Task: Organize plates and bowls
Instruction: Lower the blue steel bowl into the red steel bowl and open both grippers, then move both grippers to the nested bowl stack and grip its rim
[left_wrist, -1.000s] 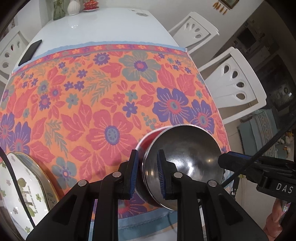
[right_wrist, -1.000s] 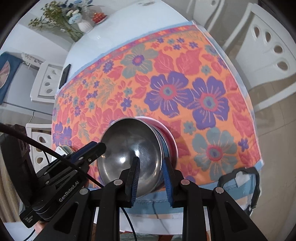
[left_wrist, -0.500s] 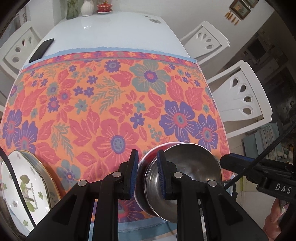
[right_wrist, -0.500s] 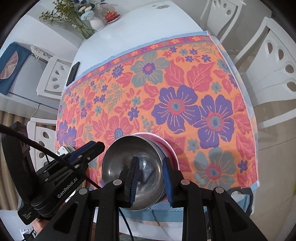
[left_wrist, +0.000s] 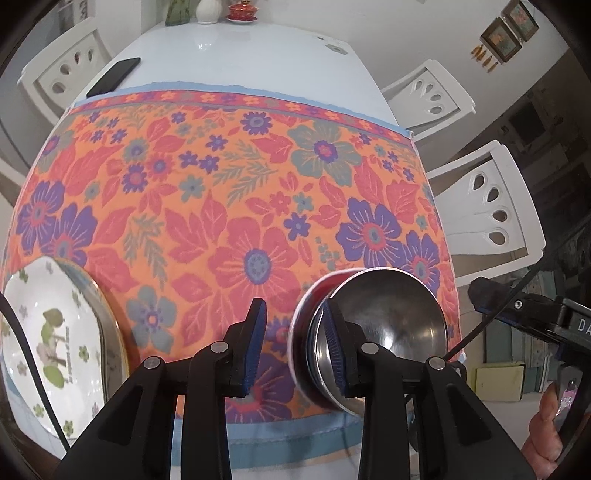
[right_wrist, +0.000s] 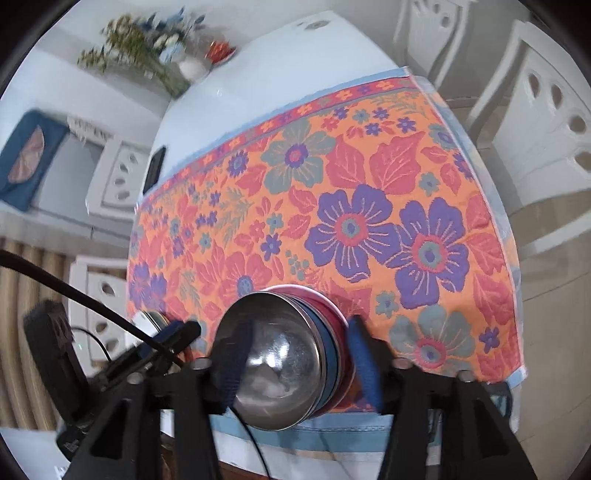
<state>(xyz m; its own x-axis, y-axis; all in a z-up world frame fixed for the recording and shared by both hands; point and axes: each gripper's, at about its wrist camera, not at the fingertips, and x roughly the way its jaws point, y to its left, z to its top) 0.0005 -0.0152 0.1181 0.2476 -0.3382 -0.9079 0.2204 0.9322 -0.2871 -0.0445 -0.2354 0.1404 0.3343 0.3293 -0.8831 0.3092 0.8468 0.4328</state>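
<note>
Sitting near the front edge of the desk (left_wrist: 258, 40), on the orange floral tablecloth (left_wrist: 207, 206), is a shiny round steel bowl (left_wrist: 384, 325) nested in a stack with a blue bowl (right_wrist: 332, 354) and a red bowl with a white rim (right_wrist: 341, 325) beneath it. The left hand-held gripper (left_wrist: 295, 347) has just been opening: its jaws stand apart, one blue pad inside the steel bowl by the rim, the other outside and clear of the red bowl's wall, so the stack's near wall lies between them unpressed. The right hand-held gripper (right_wrist: 299, 365) has likewise just been opening; its jaws straddle the stack's other side, one pad over the steel bowl's interior, the other just beside the red rim, with no squeeze visible, though this view is blurred. To the left, well apart from the bowls, a white plate printed with green leaves (left_wrist: 48, 332) rests on a second, metal-rimmed plate (left_wrist: 110, 328). A black phone (left_wrist: 114, 75) lies on the bare white desk beyond the cloth. White chairs (left_wrist: 491, 206) stand around.
</note>
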